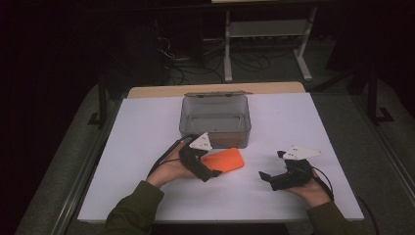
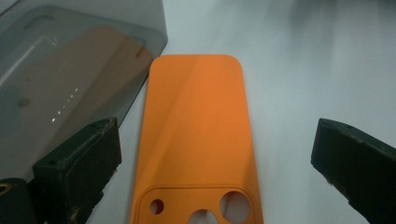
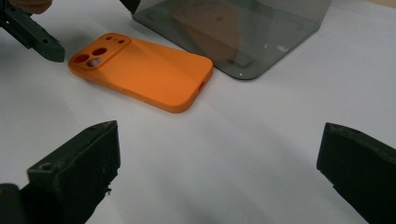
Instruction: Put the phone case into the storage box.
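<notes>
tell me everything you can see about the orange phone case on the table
The phone case is plain orange, matte, rubbery-looking, with rounded corners. One end has a raised camera panel with several round holes; the other end has a small slot. It lies flat, back up, on the white table, just in front of the grey see-through box. The left gripper straddles its camera end, jaws open and clear of it.
</notes>
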Action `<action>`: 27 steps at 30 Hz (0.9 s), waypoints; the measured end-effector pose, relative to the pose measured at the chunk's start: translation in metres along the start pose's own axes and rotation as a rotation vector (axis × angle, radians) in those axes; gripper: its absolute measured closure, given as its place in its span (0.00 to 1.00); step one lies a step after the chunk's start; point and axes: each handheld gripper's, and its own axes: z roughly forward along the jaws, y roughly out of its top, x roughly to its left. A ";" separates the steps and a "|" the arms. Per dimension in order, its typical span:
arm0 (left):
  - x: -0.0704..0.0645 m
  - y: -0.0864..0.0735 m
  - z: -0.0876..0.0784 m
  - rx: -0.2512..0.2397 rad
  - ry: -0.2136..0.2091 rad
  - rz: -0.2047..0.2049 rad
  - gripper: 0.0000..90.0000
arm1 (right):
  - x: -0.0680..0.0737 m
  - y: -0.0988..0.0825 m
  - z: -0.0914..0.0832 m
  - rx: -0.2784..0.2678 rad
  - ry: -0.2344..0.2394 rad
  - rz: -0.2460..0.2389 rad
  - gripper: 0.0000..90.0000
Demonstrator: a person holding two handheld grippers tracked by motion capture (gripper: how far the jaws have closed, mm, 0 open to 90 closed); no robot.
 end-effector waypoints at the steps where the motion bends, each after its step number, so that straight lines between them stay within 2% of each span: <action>1: 0.000 0.000 0.000 0.004 0.001 0.002 0.01 | 0.000 0.000 0.000 0.000 0.000 -0.001 0.00; 8: 0.001 0.000 0.003 0.031 0.001 0.006 0.01 | 0.000 0.000 0.000 0.000 0.000 -0.001 0.00; 17: 0.002 -0.002 0.011 0.100 0.008 0.029 0.01 | 0.000 0.000 0.000 0.001 -0.001 -0.002 0.00; 27: 0.003 0.000 0.017 0.158 0.013 0.035 0.01 | 0.000 0.000 -0.001 -0.002 -0.003 -0.001 0.00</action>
